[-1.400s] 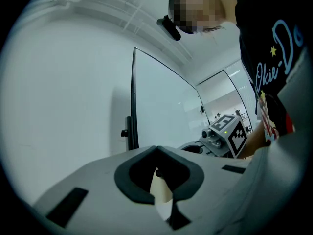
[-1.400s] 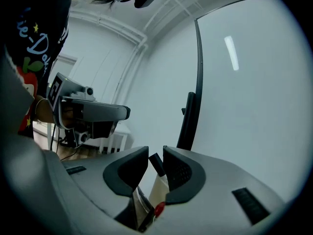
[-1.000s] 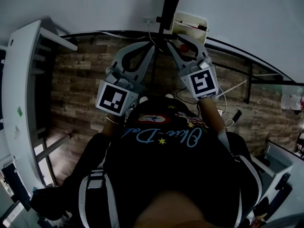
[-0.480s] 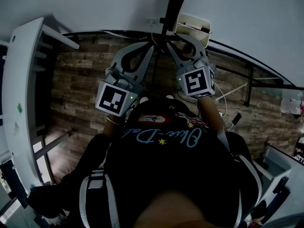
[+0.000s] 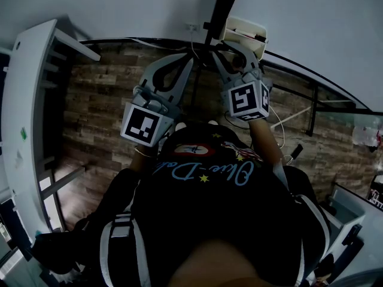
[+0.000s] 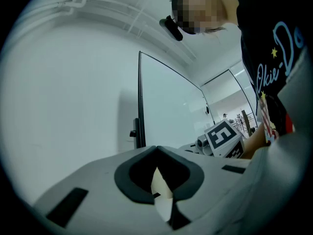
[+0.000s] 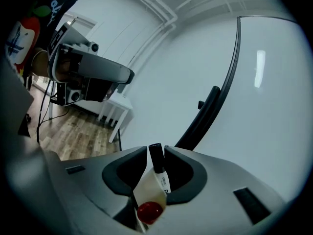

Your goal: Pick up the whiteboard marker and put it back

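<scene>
Your right tool [image 7: 155, 154], clamped on the marker [image 7: 157, 168], moved farther toward the white tray [image 5: 241, 25], so put-back looked close; your left tool [image 6: 156, 151] stayed closed, empty.

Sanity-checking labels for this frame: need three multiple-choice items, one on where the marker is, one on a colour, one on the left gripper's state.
1. Where is the whiteboard marker?
A. on the floor
B. between the jaws of the right gripper
C. lying on a desk

2. What colour is the marker's end nearest the right gripper's camera?
A. red
B. green
C. blue

3. How do the jaws of the left gripper stand?
A. wide apart
B. closed on a marker
C. together, holding nothing

Answers:
1 B: the right gripper view shows the jaws clamped on the marker's barrel.
2 A: a red end shows at the bottom of that view.
3 C: in the left gripper view the tips meet with nothing between them.
</scene>
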The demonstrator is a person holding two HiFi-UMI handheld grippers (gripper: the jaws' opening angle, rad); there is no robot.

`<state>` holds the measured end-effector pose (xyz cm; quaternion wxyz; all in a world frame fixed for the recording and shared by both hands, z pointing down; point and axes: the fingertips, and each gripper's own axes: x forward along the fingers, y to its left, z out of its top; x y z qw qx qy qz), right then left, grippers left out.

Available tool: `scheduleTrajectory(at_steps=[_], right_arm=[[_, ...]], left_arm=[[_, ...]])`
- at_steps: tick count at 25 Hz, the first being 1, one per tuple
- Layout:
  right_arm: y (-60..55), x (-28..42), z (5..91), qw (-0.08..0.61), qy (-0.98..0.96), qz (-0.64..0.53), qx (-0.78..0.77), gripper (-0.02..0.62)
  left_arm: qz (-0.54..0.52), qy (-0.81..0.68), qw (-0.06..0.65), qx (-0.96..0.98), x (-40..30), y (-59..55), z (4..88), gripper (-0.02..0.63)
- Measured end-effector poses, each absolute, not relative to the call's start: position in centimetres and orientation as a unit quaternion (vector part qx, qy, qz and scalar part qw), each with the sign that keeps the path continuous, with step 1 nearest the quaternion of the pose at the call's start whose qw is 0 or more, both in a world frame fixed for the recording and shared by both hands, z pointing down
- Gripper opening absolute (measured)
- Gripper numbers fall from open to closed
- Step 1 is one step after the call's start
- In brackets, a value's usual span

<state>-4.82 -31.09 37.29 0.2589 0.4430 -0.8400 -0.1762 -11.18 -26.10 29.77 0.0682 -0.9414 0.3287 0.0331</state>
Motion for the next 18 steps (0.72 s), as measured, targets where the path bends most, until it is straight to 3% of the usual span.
scheduleTrajectory(at_steps=[18], right_arm=[[-31.2,-3.5,35.9,0.246,-0.827,-0.194,0.467,0.077]], left_arm=[[0.030,0.325,0.070,-0.943,-10.6,-26.1,29.8,0.015]])
